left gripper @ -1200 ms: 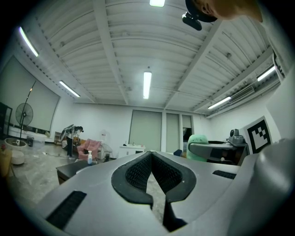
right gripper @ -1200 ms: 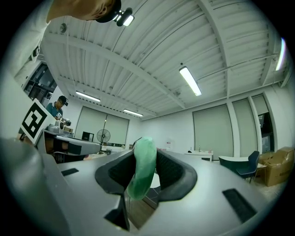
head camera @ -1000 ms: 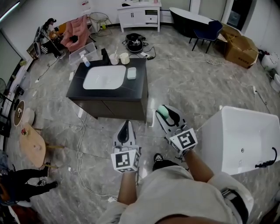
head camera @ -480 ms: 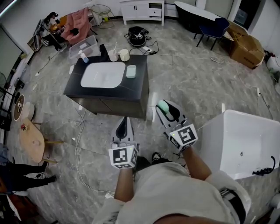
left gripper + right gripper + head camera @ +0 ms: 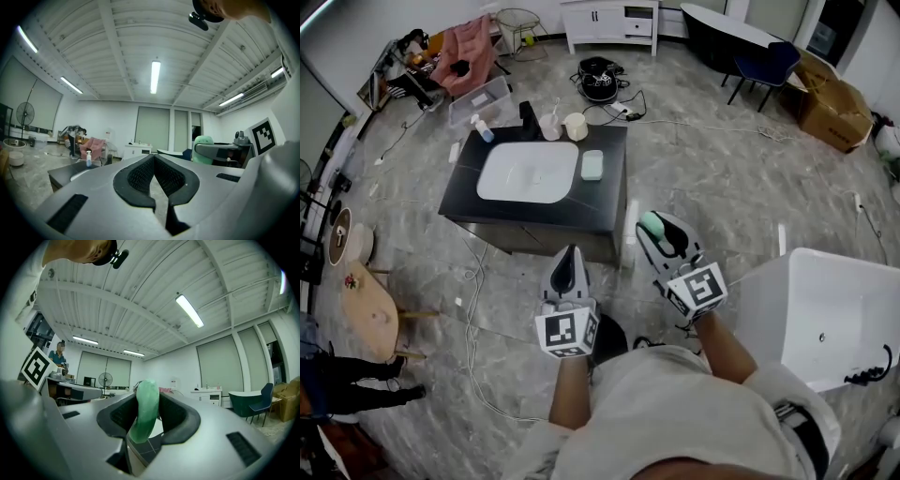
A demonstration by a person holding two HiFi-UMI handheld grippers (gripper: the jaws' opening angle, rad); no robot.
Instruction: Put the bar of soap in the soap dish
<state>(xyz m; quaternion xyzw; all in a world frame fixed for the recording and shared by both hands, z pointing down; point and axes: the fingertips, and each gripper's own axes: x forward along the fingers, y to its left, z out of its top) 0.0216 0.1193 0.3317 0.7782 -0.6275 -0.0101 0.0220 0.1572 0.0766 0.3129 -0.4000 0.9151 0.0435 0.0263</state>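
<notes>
A pale green bar of soap (image 5: 652, 224) stands on edge between the jaws of my right gripper (image 5: 659, 232), which is shut on it. In the right gripper view the soap (image 5: 146, 411) fills the gap between the black pads. My left gripper (image 5: 570, 266) is held beside it, shut and empty, with its tips meeting (image 5: 153, 156). Both grippers hover over the floor, short of the black vanity counter (image 5: 605, 208). The pale green soap dish (image 5: 592, 165) lies on that counter, just right of the white basin (image 5: 528, 172).
Two cups (image 5: 562, 126) and a pump bottle (image 5: 478, 128) stand at the counter's back. A white bathtub (image 5: 825, 309) is close on my right. A small wooden table (image 5: 370, 309) and floor cables (image 5: 473, 309) lie to the left.
Both grippers have been carried forward together towards the vanity, and the view has shifted with the walking. The soap stays in the right gripper's grip.
</notes>
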